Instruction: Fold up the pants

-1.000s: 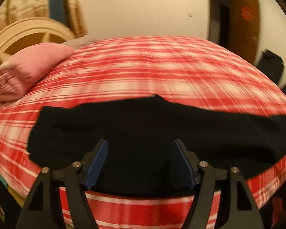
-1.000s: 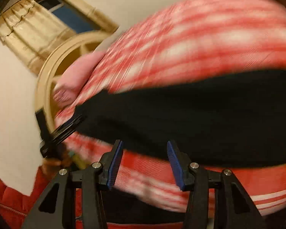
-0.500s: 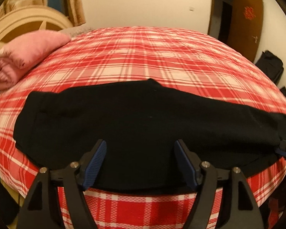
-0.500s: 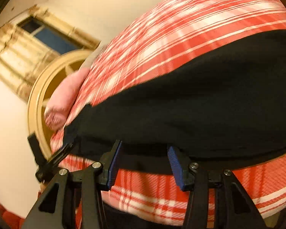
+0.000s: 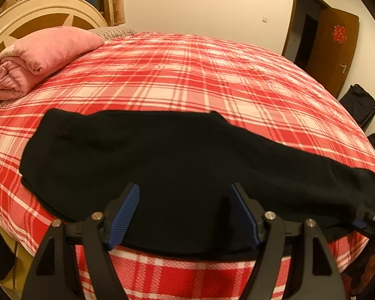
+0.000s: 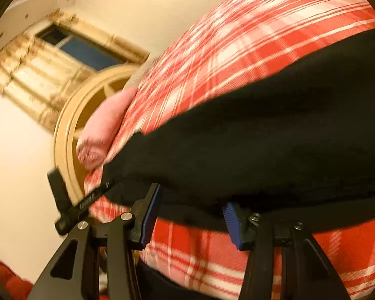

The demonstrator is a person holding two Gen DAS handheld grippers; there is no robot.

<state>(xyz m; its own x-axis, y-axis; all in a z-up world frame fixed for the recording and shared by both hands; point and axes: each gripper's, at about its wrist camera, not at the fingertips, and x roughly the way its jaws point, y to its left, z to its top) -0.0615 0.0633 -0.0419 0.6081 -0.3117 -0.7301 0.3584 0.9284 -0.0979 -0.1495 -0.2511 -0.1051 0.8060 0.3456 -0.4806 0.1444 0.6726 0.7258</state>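
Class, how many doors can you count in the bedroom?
1: a brown door, standing open at the far right wall, beyond the bed. Others may be out of view.

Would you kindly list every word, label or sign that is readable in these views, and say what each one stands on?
"囍": red double-happiness sign on the brown door, at the right of the left wrist view.
Pale lettering along the side of the left gripper, seen in the right wrist view: too blurred to read.
Nothing readable shows on the black pants, the plaid bedspread or the pink quilt.
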